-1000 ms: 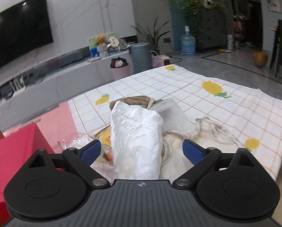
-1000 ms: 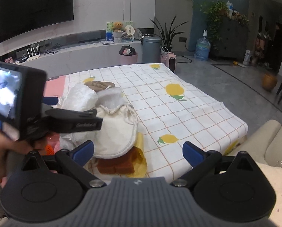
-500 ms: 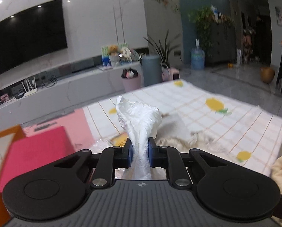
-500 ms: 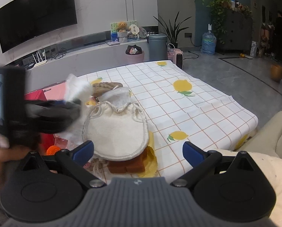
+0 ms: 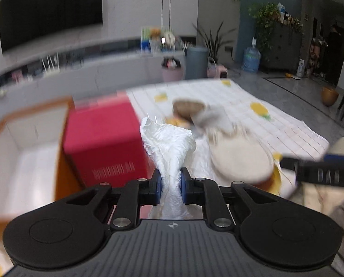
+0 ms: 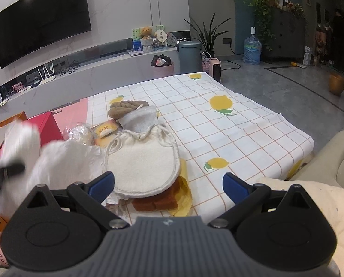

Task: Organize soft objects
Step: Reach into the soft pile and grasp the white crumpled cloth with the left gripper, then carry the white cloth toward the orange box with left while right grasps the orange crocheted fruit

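My left gripper [image 5: 169,185] is shut on a crumpled white cloth [image 5: 169,143] and holds it in the air beside a red box [image 5: 105,143]. The cloth shows blurred at the left of the right wrist view [image 6: 56,161]. My right gripper [image 6: 168,182] is open and empty above the near table edge. Below it lie a cream drawstring pouch [image 6: 144,164], brown sponges [image 6: 155,204] on a yellow cloth [image 6: 183,198], a white mesh item [image 6: 140,120] and a brown knitted item [image 6: 125,108].
The table wears a white checked cloth with lemons [image 6: 229,127]. An open orange-rimmed white box [image 5: 22,152] stands left of the red box. A beige sofa arm [image 6: 329,161] is at the right. A TV unit, bins and plants stand behind.
My left gripper closed on the white cloth, lifted it off the pile and swung it left toward the red box. My right gripper stayed open and barely moved.
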`<state>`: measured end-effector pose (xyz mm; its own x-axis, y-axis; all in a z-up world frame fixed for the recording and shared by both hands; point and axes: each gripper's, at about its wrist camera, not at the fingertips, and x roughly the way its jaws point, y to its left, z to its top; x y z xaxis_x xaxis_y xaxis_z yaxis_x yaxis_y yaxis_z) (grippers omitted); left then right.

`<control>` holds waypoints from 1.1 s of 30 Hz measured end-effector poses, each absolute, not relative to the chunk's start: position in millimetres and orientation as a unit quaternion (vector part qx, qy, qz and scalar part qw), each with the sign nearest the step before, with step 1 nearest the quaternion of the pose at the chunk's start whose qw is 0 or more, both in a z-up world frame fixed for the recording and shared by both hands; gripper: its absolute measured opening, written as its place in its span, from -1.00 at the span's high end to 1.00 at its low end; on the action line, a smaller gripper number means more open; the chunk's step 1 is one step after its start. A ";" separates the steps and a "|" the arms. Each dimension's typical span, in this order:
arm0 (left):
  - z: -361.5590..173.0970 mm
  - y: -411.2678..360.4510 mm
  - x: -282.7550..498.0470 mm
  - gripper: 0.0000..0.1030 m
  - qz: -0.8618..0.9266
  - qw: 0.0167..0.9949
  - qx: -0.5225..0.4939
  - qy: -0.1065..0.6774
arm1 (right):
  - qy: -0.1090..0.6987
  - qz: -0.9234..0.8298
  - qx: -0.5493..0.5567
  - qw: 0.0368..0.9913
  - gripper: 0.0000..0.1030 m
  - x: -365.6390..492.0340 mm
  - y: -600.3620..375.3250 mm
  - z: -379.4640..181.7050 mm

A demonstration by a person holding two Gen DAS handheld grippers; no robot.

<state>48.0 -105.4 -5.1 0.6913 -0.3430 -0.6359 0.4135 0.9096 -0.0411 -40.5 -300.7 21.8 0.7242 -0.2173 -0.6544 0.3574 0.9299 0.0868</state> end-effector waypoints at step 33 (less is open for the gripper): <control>-2.9 -96.8 29.5 0.66 -0.212 0.924 -0.004 0.319 | 0.325 -0.164 0.121 0.923 -0.89 -45.0 -310.2 20.8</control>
<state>29.5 -96.8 -2.9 0.7064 -0.3931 -0.5886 0.3886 0.9105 -0.1417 -45.0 -310.2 20.8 0.7346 -0.2234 -0.6406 0.3814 0.9169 0.1176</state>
